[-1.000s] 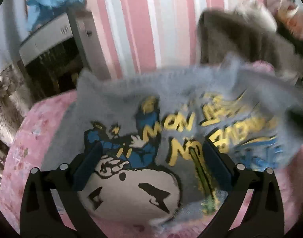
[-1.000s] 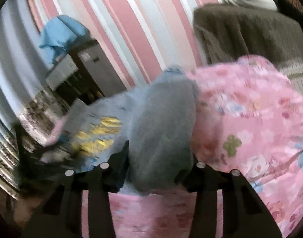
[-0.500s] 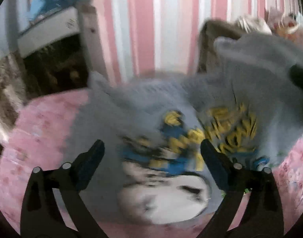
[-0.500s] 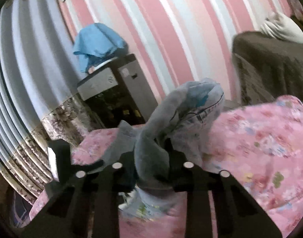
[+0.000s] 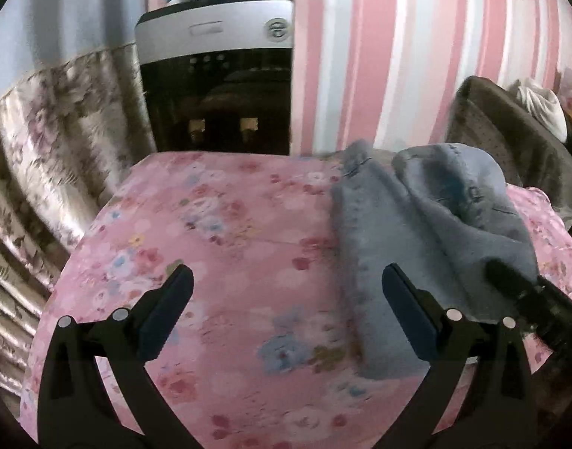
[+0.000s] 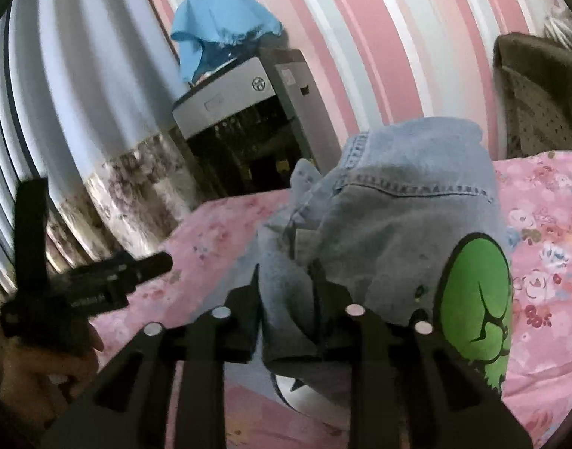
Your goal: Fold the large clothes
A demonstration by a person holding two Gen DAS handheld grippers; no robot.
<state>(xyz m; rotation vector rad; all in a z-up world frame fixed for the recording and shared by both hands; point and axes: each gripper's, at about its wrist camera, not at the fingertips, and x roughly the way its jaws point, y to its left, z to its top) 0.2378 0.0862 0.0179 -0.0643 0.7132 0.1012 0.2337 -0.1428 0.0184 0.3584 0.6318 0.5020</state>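
Since the earlier frames the grey sweatshirt (image 5: 428, 232) had been carried across the bed (image 5: 226, 247): its printed front no longer lay spread under the left gripper (image 5: 286, 314), and the garment was bunched at the right side of the pink floral cover, plain side up in the left view, with a green print showing in the right view. This was judged to be one fold carried over, with smoothing and further folds outstanding. The left gripper's jaws stood wide apart with nothing between them, angled down over bare cover just beside the sweatshirt's edge. The right gripper (image 6: 286, 299) had a fold of the sweatshirt between its jaws; they had just been opening, yet the pads appeared to press the cloth. The hand (image 6: 43, 366) carrying the left gripper showed low in the right view.
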